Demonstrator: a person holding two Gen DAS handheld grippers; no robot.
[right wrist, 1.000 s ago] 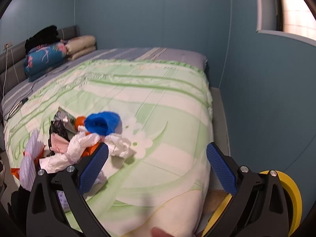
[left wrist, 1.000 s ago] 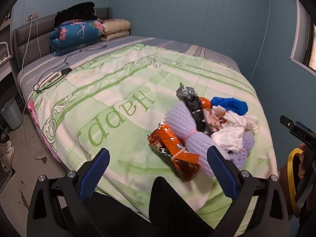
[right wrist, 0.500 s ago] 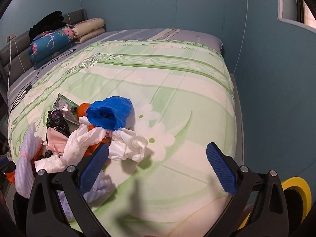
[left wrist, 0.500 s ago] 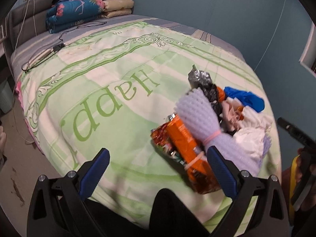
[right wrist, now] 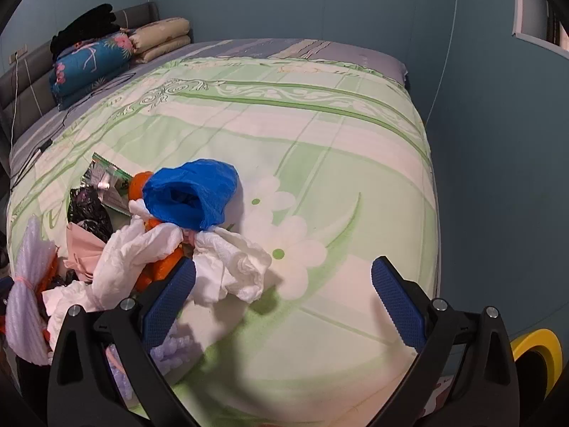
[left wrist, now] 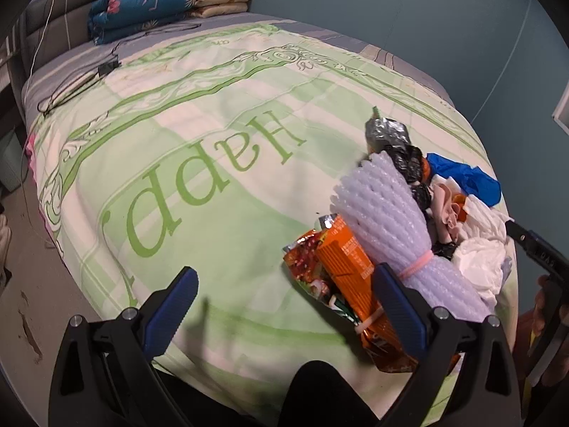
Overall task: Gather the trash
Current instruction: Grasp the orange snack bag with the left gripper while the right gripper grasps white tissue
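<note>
Trash point(left wrist: 419, 220) lies all uncollected, heaped on the bed point(left wrist: 213, 142), both the left gripper point(left wrist: 284, 306) and right gripper point(right wrist: 284, 295) spread empty above it.

Both tools have closed in on the trash pile point(left wrist: 419, 227).

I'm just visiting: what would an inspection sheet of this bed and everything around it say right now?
Surface: green quilt covering the bed.
Job's things: trash pile with blue bag, white bags, lilac foam netting, orange packet, foil wrapper.
Clutter: folded bedding at the headboard.
Grippers: left gripper and right gripper open, empty, above the quilt.
Cables: black cable near the bedding.
Surroundings: blue walls, yellow ring beside the bed.
</note>
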